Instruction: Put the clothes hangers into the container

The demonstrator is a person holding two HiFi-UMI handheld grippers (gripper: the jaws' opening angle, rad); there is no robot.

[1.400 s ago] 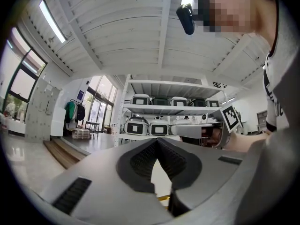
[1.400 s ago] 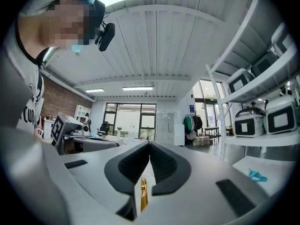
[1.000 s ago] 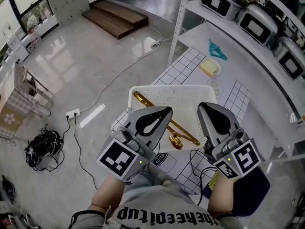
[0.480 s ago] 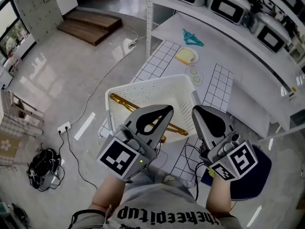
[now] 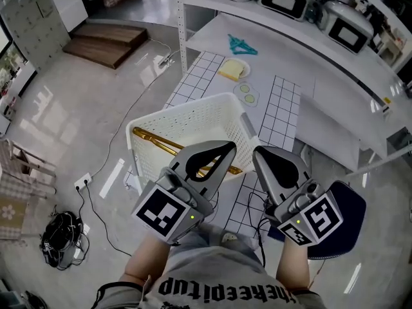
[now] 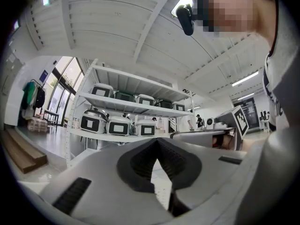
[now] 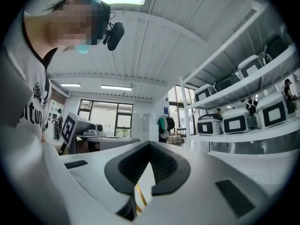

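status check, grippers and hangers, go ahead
Left gripper shut, empty. Right gripper shut, empty. Gold hanger in the white basket; teal hanger out on the far table. Plate beside it.

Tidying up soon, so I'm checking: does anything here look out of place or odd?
A teal hanger lies on the far tabletop, outside the basket, while a gold hanger is already inside it. Nothing looks spilled or damaged.

The grey left hand-held gripper (image 5: 226,148) and the grey right hand-held gripper (image 5: 256,154) are held side by side, pointing level. Both have jaws closed and empty.
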